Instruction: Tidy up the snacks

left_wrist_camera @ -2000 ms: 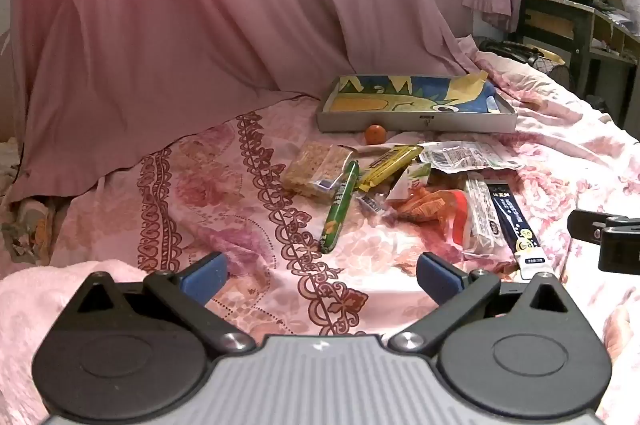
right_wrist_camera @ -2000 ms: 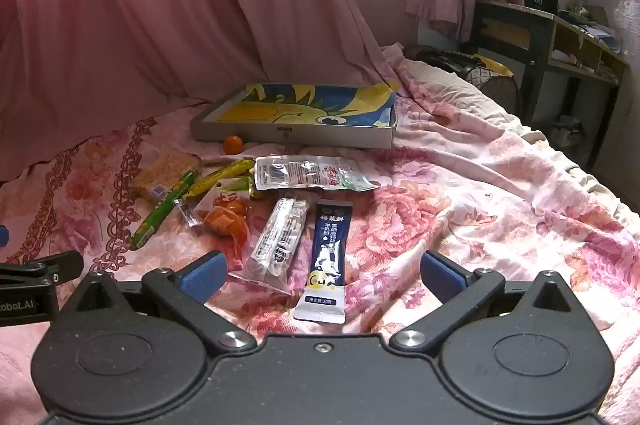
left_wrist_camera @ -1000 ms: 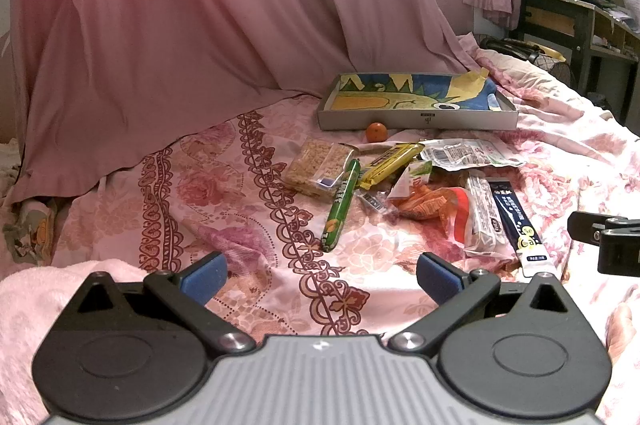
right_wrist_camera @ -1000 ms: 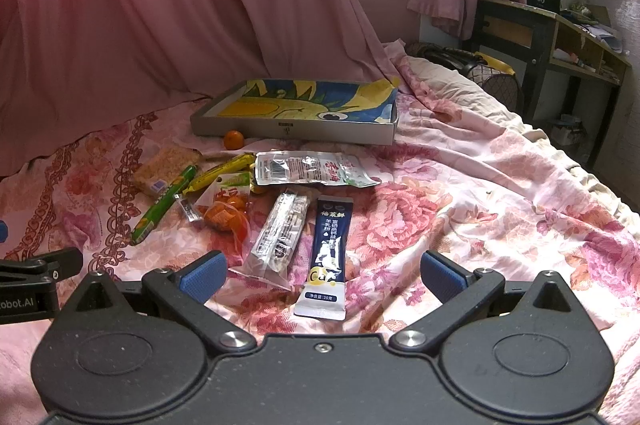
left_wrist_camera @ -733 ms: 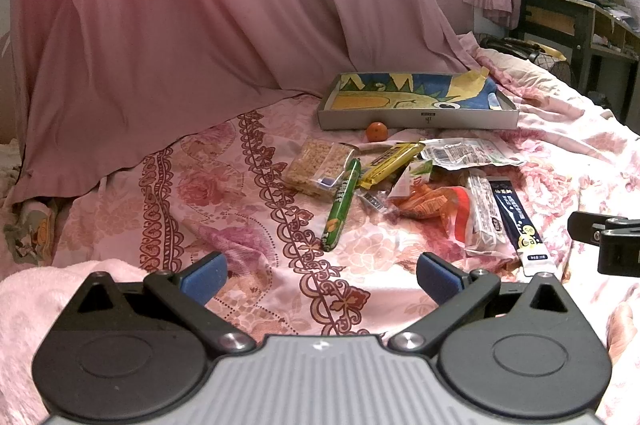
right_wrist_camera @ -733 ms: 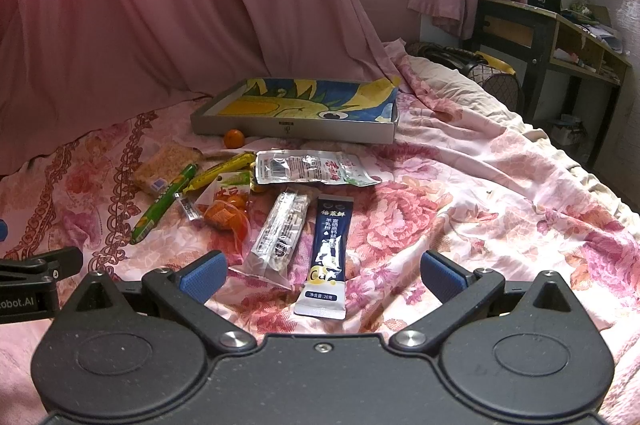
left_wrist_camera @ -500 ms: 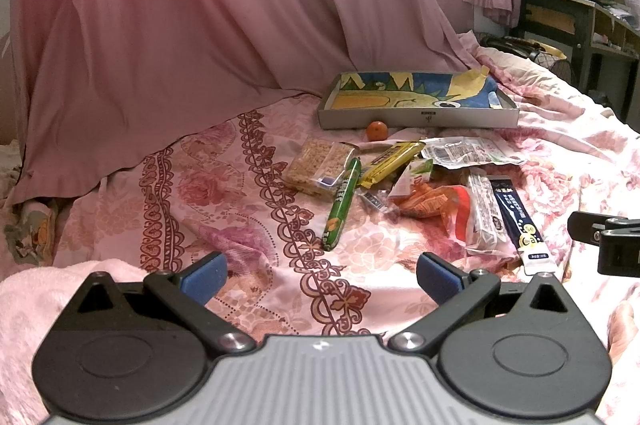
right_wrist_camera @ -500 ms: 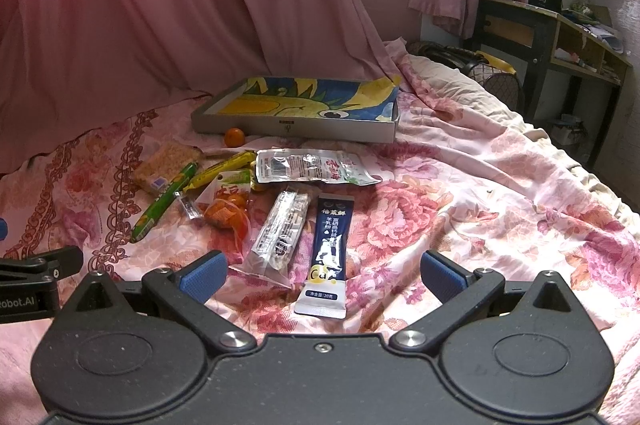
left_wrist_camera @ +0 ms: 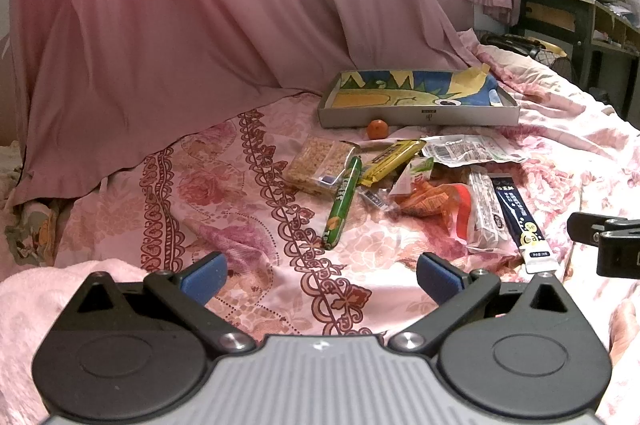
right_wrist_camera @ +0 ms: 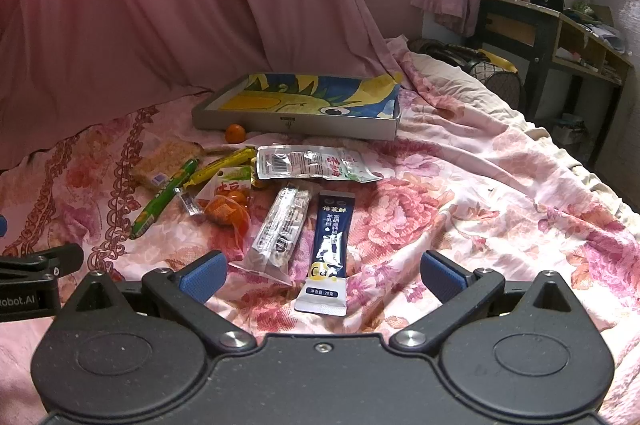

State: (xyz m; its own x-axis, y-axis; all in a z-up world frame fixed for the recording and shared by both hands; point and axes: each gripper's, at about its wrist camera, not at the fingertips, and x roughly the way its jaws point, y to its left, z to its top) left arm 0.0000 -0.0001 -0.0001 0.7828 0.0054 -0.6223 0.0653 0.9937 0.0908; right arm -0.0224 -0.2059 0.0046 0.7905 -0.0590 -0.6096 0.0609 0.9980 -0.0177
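Several snacks lie in a loose pile on the floral bedsheet: a green sausage stick (left_wrist_camera: pixel 342 199) (right_wrist_camera: pixel 163 198), a cracker pack (left_wrist_camera: pixel 320 165), a yellow bar (left_wrist_camera: pixel 390 161), an orange packet (left_wrist_camera: pixel 430 199), a dark blue sachet (right_wrist_camera: pixel 330 245) (left_wrist_camera: pixel 520 221), a clear wrapped bar (right_wrist_camera: pixel 282 225) and a flat clear pouch (right_wrist_camera: pixel 312 163). A small orange (left_wrist_camera: pixel 377 128) sits before a shallow grey box (left_wrist_camera: pixel 420 115) (right_wrist_camera: pixel 296 123) with a colourful lining. My left gripper (left_wrist_camera: pixel 318 275) is open and empty, short of the pile. My right gripper (right_wrist_camera: pixel 323 275) is open and empty, just short of the sachet.
A pink curtain (left_wrist_camera: pixel 200 25) hangs behind the bed. A desk with shelves (right_wrist_camera: pixel 560 37) stands at the right. A fluffy pink towel (left_wrist_camera: pixel 48 285) lies at the near left. The other gripper shows at the edge of each view.
Both grippers have crept slightly toward the pile. Jaws stay open; no snack has moved.
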